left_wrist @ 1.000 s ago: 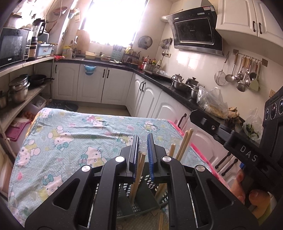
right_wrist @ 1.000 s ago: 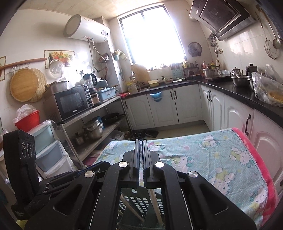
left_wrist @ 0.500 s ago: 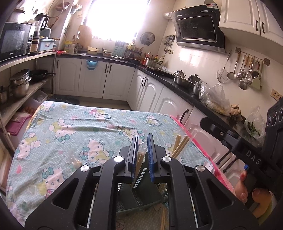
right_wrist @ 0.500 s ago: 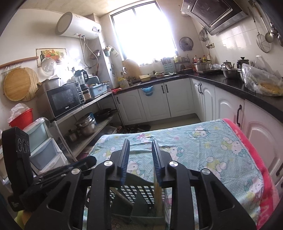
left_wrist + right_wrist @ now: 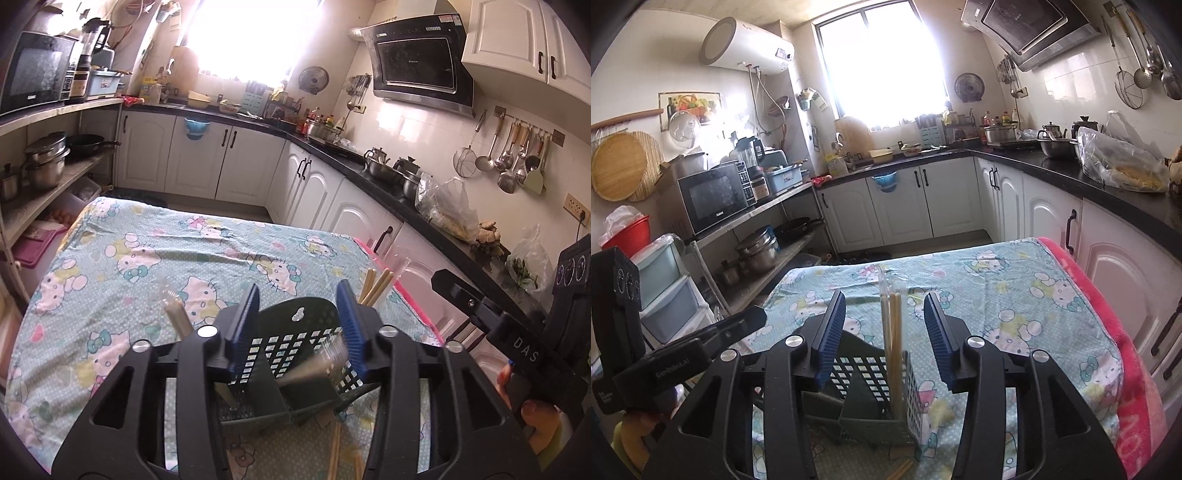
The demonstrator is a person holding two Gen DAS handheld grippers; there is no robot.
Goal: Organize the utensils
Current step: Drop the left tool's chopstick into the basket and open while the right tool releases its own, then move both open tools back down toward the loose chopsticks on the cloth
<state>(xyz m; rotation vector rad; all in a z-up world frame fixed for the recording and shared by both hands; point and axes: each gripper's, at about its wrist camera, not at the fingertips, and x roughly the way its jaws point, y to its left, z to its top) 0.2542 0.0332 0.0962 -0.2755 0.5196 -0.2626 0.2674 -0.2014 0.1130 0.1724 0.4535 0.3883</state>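
A dark green perforated utensil basket (image 5: 295, 343) stands on the cartoon-cat tablecloth (image 5: 147, 258) right under both grippers. My left gripper (image 5: 300, 314) has its jaws opening. A clear-wrapped chopstick pair (image 5: 317, 363), blurred, tips down between them into the basket, free of the pads. Bare wooden chopsticks (image 5: 375, 286) stick up at the basket's right, and another wrapped pair (image 5: 177, 319) at its left. My right gripper (image 5: 884, 301) is opening too. A wrapped chopstick pair (image 5: 892, 354) stands upright in the basket (image 5: 864, 373) between its pads, untouched.
Loose chopsticks (image 5: 334, 452) lie on the cloth in front of the basket. The pink table edge (image 5: 1108, 314) and white cabinets (image 5: 1115, 266) run along the right. A shelf with pots (image 5: 757, 254) stands to the left. The far half of the cloth is bare.
Both grippers went from shut to open. The left one let go of its wrapped chopsticks, which now tip into the basket. The right one's pair now stands free in the basket.
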